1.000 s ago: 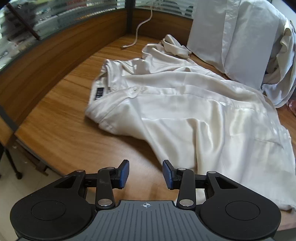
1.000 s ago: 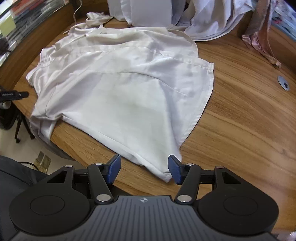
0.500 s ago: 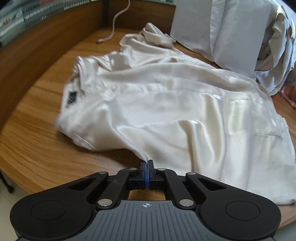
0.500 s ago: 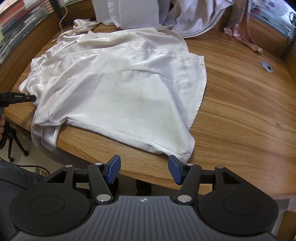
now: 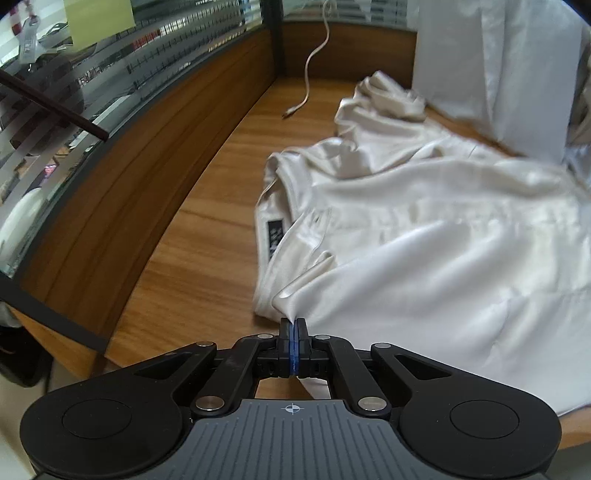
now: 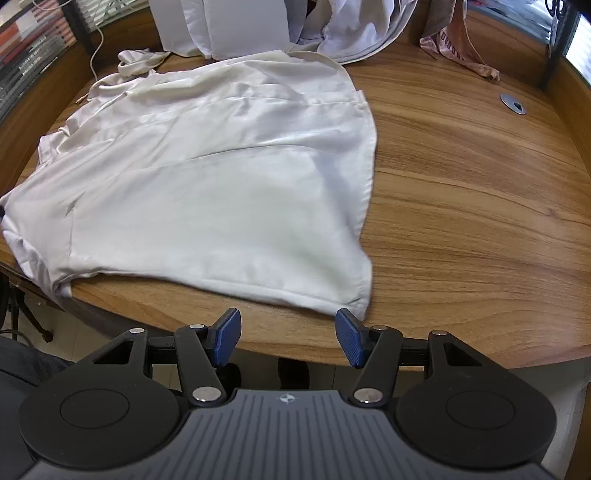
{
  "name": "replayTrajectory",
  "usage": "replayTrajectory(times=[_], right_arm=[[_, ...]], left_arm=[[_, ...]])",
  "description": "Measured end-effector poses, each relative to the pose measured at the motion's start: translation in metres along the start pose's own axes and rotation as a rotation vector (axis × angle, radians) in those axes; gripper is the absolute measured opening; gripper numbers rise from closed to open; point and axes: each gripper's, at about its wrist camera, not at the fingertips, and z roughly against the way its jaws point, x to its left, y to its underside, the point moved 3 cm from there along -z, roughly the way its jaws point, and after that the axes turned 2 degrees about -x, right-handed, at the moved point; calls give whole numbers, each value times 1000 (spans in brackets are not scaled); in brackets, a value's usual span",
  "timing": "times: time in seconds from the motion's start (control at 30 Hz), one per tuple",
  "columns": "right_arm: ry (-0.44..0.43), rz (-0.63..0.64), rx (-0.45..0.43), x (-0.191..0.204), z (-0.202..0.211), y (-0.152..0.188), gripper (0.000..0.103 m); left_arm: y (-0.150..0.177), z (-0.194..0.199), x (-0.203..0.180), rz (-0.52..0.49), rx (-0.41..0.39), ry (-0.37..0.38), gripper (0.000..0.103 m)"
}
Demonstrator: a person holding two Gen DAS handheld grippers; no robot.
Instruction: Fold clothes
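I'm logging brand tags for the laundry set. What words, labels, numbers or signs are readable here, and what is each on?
Nothing reads as legible text.
Dark label sewn inside the cream shirt: light marks, too blurred to read.
Yellow note behind the glass: no writing shows.
Pink cloth at the table's far edge: a printed pattern, too small to read.
Crosshair mark on the left gripper's body: a symbol only, no letters.

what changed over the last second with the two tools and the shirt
The left tool went from open to shut on the cream shirt, pinching its near edge and bunching the cloth there. The right tool stayed open and drew back off the shirt's hem corner toward the table edge. The white clothes pile behind stayed put.
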Motion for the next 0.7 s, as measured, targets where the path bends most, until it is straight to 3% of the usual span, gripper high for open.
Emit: replayTrajectory(times=[0.07, 0.13, 0.2, 0.43, 0.7], right_arm=[[2, -5, -2, -2, -3, -2, 63], [1, -4, -7, -5, -5, -7, 63], [1, 6, -19, -11, -6, -18, 63], [-48, 82, -86, -36, -10, -89, 63], [-122, 172, -150, -53, -32, -198, 63]], left_arm=[[1, 4, -5, -16, -13, -14, 10], [-3, 9, -9, -12, -32, -6, 30], [-10, 14, -15, -6, -49, -1, 39], [-38, 21, -46, 44, -69, 15, 44], [-76, 22, -88, 70, -90, 38, 47]])
